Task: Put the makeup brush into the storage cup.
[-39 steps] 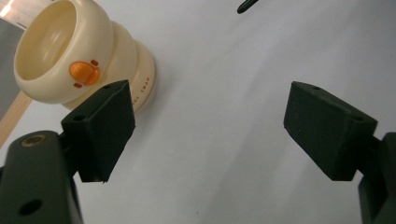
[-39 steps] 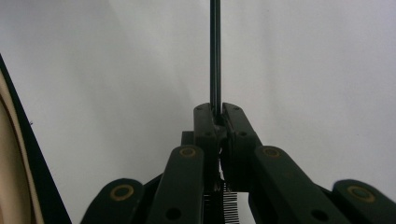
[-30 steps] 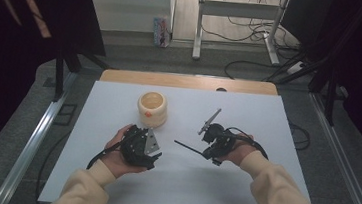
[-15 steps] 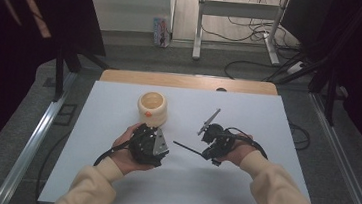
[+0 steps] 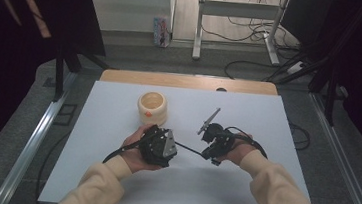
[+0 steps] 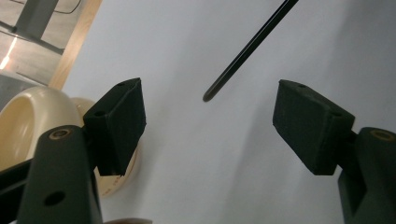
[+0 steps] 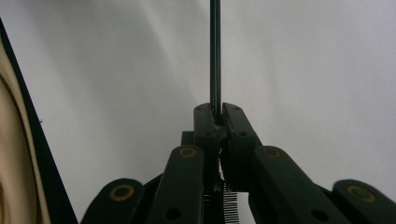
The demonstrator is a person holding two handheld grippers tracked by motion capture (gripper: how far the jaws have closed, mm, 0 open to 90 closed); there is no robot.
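Pointing: the thin black rod (image 5: 187,149) runs from the right gripper (image 5: 205,153) toward the left gripper (image 5: 171,142), long axis roughly level across the table (image 5: 248,113) in the high view, a bit slanted
Rod location: between the two hands, just above the white surface; its free tip (image 6: 208,97) sits ahead of the left jaws and between them, not touching either pad
Rod look: straight, skinny, dark, smooth, rounded at the tip
Right gripper state: jaws clamped tight on one end of the rod (image 7: 215,56), which sticks straight out along them
Left gripper state: jaws apart with nothing pinched; they've just been closing a little, rod tip in the gap but pads off it
Left pads (image 6: 122,122): blocky, matte black, kinda rubbery looking
Bowl thing (image 5: 152,107): one cream-coloured round pot, glossy, open top, standing just beyond the left hand (image 5: 136,150); it shows beside the left jaw in the left gripper view
Table: white flat top, wooden strip along the far edge
Count: one rod, one cream pot, two grippers, two hands in pale sleeves (image 5: 281,192)
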